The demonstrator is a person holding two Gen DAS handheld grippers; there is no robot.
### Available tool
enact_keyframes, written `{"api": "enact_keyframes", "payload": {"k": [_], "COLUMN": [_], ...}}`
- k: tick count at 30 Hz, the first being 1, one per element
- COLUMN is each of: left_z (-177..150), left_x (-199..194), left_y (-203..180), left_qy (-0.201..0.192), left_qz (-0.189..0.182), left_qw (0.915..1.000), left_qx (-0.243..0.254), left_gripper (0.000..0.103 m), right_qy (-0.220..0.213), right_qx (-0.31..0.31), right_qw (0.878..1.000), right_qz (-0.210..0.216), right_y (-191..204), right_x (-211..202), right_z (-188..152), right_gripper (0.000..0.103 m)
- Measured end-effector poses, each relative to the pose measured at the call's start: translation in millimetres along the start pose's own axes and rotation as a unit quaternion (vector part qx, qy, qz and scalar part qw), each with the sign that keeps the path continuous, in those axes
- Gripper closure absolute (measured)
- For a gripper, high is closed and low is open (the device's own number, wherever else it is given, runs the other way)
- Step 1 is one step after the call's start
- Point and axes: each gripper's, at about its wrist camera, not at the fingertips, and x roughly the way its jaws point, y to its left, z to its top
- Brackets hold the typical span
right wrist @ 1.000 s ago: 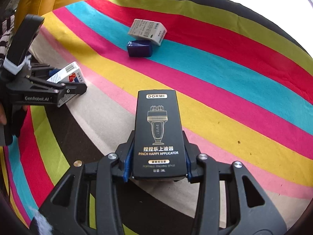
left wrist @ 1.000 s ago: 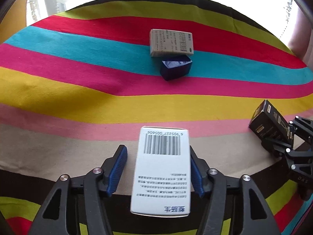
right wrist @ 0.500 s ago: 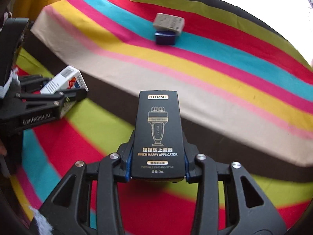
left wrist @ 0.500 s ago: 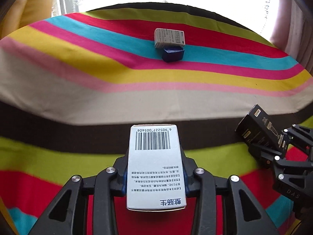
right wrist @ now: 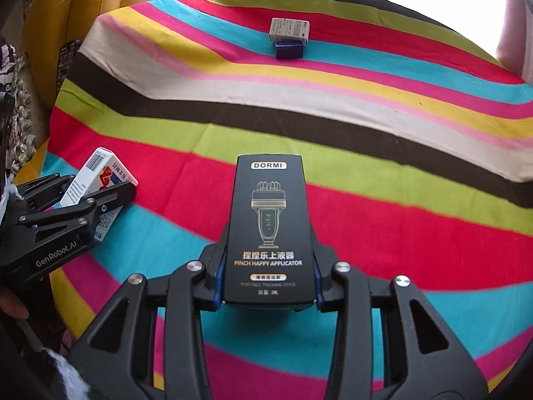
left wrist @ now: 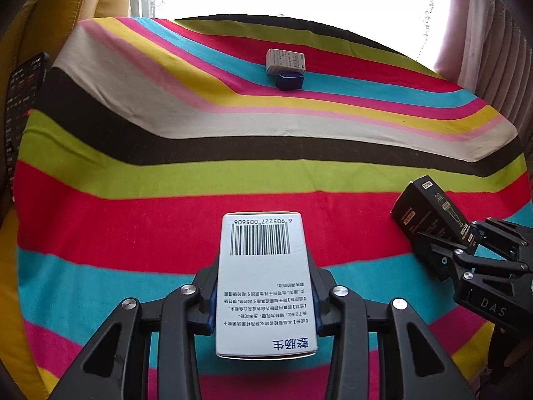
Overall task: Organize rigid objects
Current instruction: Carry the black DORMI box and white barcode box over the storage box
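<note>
A home living room is suggested. A yellow cushioned sofa [right wrist: 66,10] is seen at the far left, beside a table covered with a striped cloth [left wrist: 266,180]. Lace curtains [left wrist: 483,33] are hung at the bright window behind.

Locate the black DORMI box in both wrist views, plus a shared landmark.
Left wrist: black DORMI box at the right edge, clamped in the right tool.
Right wrist: centre foreground, between that tool's fingers.
Shared landmark: small dark blue box far back on the striped cloth.
</note>
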Motion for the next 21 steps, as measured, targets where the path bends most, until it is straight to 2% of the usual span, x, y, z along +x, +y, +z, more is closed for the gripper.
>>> {"api": "enact_keyframes", "payload": {"k": [12, 21], "left_z": [-29, -38], "left_x": [-35, -65], "left_y": [-9, -40], "left_qy": [-0.010, -0.029], "left_qz": [-0.020, -0.049], "left_qw": [0.9994, 0.9964], "left_qx": [0.026, 0.063], "left_gripper": [0.062, 0.062], "right_qy": [-0.020, -0.058], "right_qx": [0.005, 0.023], "right_qw": [1.000, 0.996], "right_qz": [-0.023, -0.058], "right_y": [13, -1], "right_x": [-41, -99], "right_z": [-25, -41], "right_gripper": [0.061, 0.060]}}
